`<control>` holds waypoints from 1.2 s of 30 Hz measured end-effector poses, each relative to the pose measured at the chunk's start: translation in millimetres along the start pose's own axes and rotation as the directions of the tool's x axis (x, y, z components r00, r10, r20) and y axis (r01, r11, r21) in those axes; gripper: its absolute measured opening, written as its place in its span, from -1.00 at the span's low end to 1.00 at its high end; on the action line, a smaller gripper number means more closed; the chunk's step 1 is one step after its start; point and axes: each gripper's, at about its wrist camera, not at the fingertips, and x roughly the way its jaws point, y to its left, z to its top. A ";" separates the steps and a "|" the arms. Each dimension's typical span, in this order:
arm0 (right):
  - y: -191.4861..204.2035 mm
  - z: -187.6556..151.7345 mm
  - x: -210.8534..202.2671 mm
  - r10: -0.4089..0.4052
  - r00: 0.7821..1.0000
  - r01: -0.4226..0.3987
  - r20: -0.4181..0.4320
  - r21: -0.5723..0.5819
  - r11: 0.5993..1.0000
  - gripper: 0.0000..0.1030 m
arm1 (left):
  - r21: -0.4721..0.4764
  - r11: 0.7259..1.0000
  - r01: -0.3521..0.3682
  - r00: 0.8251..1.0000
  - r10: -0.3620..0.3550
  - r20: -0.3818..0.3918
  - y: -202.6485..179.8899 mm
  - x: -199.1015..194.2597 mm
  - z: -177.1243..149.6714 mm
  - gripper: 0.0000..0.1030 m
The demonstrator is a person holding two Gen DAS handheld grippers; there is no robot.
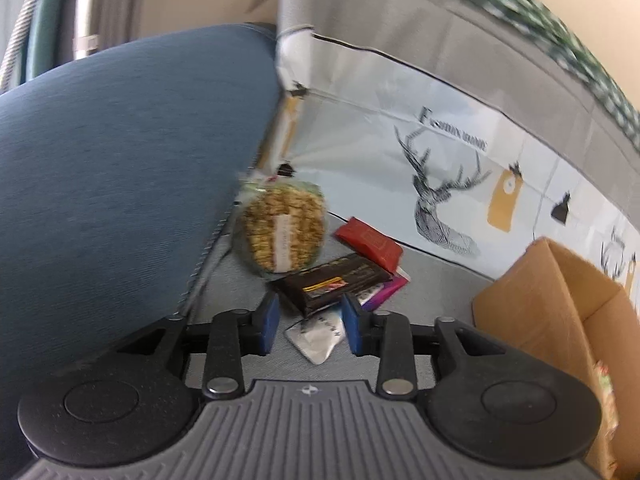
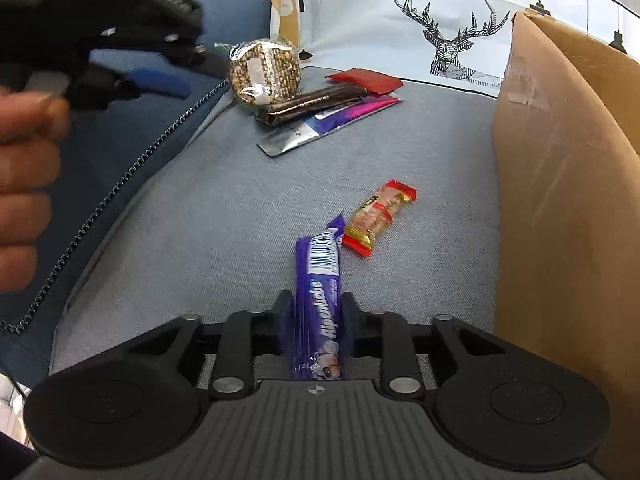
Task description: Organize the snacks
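At far left of the right wrist view your left hand (image 2: 24,184) carries the left gripper (image 2: 160,82) toward the snack pile in the upper middle; its blue pads are blurred there. From the left wrist view the left gripper (image 1: 308,326) stands with fingers apart, nothing between the pads, hovering just short of the pile. You look mid-approach with this one.

Pile, left to right in the left wrist frame: round bag of puffed grain snack (image 1: 282,226) against the blue cushion (image 1: 120,160), black chocolate box (image 1: 332,286) lying on a silver sachet (image 1: 318,338) and a purple-pink packet (image 1: 386,290), red packet (image 1: 370,244) behind. The nearest thing between your pads is the black box corner, so likely that is next: lower, close on its edge.

Lower centre of the right wrist view, the right gripper (image 2: 314,312) is clamped on the purple Alpenliebe bar (image 2: 320,292), which lies along the grey sofa seat (image 2: 224,208), far end touching or just beside a red-gold candy bar (image 2: 378,218). Judged step: pick made, next lift and carry right to the cardboard box (image 2: 560,184) at the right edge.

Hard to tell: box interior is hidden in the right wrist view, cut off in the other; left wrist view is motion-blurred, labels unreadable; unclear whether the bar is off the seat yet.
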 end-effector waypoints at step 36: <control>2.5 2.7 7.3 0.038 0.999 -0.039 -0.016 -0.084 0.996 -0.58 | 0.010 1.000 0.023 0.987 -0.021 -0.161 -15.0 52.6 0.1 -0.28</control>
